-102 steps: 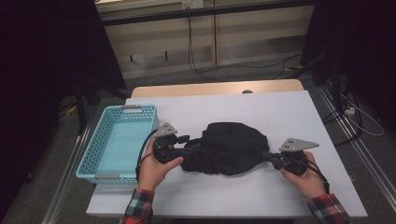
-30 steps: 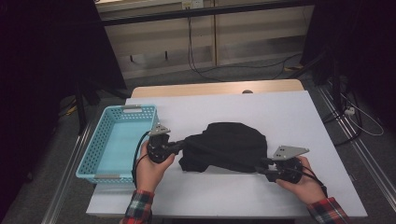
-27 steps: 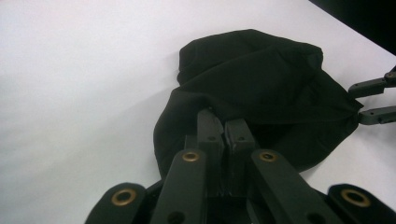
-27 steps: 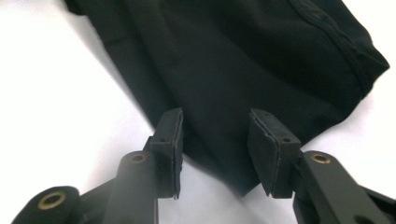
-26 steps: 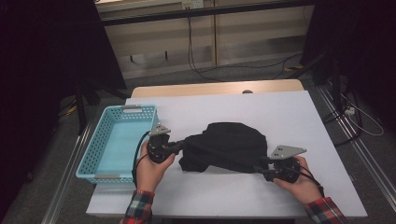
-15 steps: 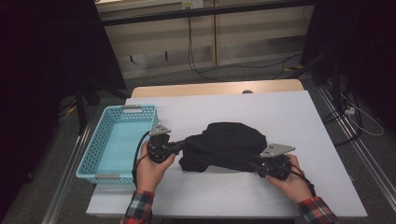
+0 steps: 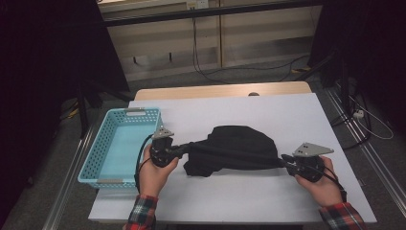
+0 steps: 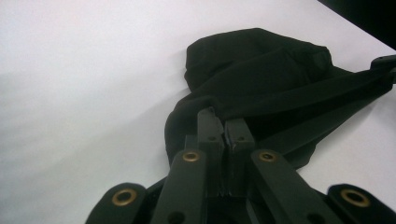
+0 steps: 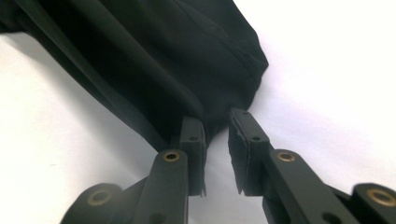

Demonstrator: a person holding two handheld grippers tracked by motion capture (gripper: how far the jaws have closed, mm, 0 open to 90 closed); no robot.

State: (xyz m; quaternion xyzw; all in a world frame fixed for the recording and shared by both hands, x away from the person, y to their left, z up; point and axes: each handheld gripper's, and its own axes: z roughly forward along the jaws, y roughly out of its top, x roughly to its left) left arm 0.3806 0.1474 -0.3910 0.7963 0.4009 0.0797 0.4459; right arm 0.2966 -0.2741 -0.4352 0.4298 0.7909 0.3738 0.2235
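Now I am pinching the black cloth (image 7: 239, 151) with my left gripper (image 7: 186, 149) beside the basket (image 7: 98, 173); my right gripper (image 7: 284, 161), drawn back toward the table's (image 7: 287, 115) right edge, is closing around its corner, not yet pressing.

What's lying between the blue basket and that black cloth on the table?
In the high view, the left gripper, clamped on the black cloth, sits beside the blue basket.

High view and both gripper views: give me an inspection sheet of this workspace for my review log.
Surface: white table, bare apart from the items below.
Job's things: black garment, bunched mid-table, one edge stretched between the grippers.
Clutter: empty blue basket at the left edge.
Grippers: left gripper shut on the garment; right gripper just been closing, a fold between its jaws, a gap left.
Cables: cable loops from the left gripper; floor cables.
Surroundings: dark room, wooden panels.
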